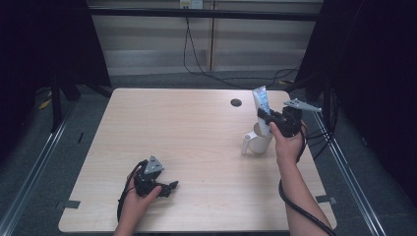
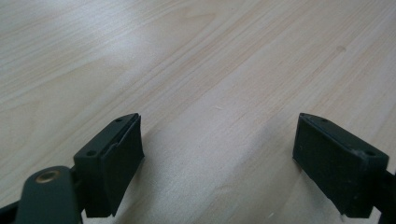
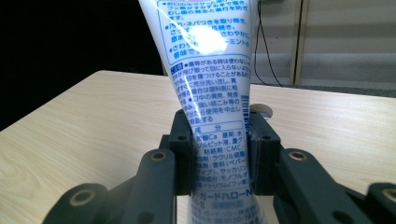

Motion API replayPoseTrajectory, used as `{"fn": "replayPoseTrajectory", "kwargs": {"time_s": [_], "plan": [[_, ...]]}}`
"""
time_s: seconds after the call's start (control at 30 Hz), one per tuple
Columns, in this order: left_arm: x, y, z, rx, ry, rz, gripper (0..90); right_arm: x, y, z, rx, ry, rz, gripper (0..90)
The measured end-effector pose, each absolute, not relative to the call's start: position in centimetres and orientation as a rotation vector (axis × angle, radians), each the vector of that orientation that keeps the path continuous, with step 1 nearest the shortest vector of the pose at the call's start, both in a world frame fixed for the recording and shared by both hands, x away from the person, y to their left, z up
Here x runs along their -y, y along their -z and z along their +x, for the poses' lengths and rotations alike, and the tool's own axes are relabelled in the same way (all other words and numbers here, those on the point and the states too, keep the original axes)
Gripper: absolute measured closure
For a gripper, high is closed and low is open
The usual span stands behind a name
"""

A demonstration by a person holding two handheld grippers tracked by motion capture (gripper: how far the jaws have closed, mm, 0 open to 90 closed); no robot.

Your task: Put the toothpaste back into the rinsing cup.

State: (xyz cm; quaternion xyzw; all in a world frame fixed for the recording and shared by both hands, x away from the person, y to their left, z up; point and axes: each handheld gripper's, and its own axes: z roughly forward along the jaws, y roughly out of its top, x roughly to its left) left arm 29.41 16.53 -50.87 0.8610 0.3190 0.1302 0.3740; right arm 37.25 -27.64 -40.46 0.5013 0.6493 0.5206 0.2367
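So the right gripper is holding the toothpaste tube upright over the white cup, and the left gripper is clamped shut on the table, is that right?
Not quite. The left gripper is open: the left gripper view shows its jaws spread wide over bare table, with nothing between them. The rest stands: the right gripper is shut on the toothpaste tube, held upright over the white cup in the high view.

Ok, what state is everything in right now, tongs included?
Left tongs: open, nothing held, low over the table.
Right tongs: shut on the tube.
Tube: upright, crimped end up, lower end at the mug's mouth.
Mug: upright on the table, handle toward the left tongs.
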Motion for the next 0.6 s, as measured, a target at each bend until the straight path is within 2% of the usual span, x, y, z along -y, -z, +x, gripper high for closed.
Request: {"fn": "replayPoseTrajectory", "kwargs": {"time_s": [0.6], "plan": [[-16.5,50.9,29.3,-0.822,-0.334,2.204,15.7,28.4,42.4,37.7,-1.764,-1.436,1.403,67.5]]}}
